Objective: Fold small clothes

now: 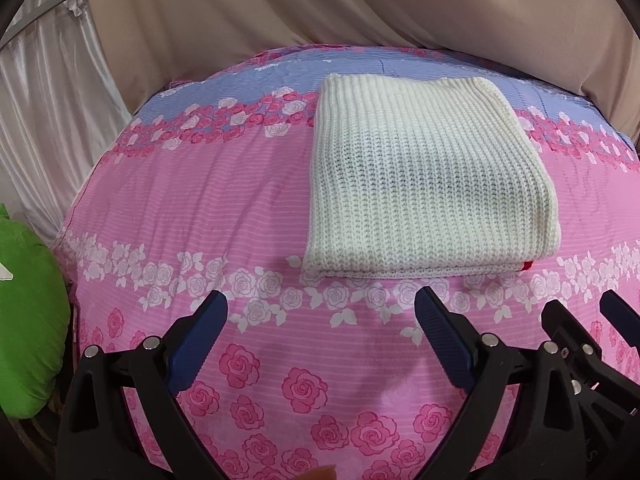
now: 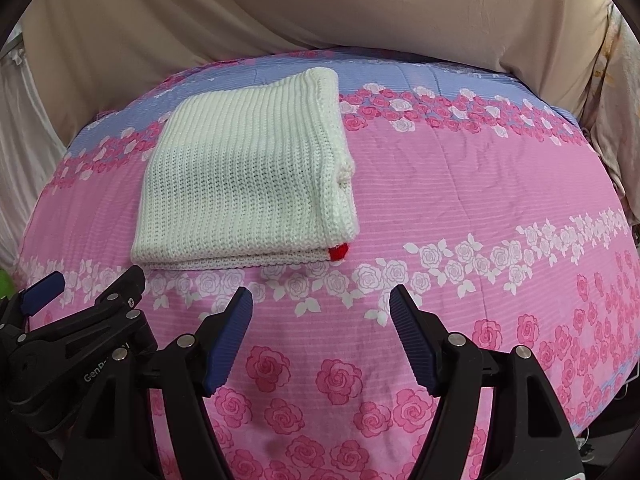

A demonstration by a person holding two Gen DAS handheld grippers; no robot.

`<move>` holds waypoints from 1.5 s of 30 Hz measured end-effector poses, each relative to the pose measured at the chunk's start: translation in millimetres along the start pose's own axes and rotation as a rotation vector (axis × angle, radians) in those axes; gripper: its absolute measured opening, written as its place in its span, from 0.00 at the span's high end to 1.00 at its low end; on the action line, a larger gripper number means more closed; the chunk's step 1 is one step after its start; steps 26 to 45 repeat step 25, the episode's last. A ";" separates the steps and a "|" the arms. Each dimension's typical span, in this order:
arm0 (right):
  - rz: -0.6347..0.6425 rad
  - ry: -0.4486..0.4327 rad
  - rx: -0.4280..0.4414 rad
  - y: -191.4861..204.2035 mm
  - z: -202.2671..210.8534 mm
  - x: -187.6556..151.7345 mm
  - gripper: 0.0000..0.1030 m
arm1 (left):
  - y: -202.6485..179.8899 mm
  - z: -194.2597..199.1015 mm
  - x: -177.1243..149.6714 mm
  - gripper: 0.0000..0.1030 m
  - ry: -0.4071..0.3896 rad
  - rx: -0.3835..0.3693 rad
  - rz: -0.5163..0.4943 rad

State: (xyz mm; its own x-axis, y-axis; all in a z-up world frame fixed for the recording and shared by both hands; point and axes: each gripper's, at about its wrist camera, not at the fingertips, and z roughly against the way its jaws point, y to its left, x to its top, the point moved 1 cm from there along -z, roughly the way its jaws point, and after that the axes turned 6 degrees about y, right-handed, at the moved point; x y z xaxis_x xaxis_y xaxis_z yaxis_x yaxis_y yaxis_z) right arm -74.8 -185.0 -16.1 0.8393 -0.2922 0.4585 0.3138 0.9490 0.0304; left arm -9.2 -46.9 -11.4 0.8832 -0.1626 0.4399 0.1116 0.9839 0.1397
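Observation:
A cream knitted garment (image 1: 428, 176) lies folded into a neat rectangle on the pink rose-print bedspread (image 1: 200, 208). In the right wrist view the same folded knit (image 2: 248, 184) shows a small red patch (image 2: 339, 253) at its near right corner. My left gripper (image 1: 322, 304) hovers open just short of the knit's near edge, nothing between its blue pads. My right gripper (image 2: 322, 300) is open too, in front of and slightly right of the knit, holding nothing. Each gripper appears at the edge of the other's view.
Beige cloth (image 1: 280, 12) is draped behind the bed. A green cushion (image 1: 28, 320) sits at the bed's left side, and pale curtains (image 1: 44, 112) hang beyond it. Bare bedspread (image 2: 480, 184) stretches to the right of the knit.

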 end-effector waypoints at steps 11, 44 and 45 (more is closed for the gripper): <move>0.002 -0.005 0.007 2.8 0.1 0.5 0.33 | 2.1 1.5 0.1 0.10 -0.017 0.024 0.023; -0.001 0.000 -0.008 4.5 -0.2 -0.8 0.33 | -2.8 -2.4 -1.3 0.16 0.005 0.003 0.005; -0.001 0.000 -0.008 4.5 -0.2 -0.8 0.33 | -2.8 -2.4 -1.3 0.16 0.005 0.003 0.005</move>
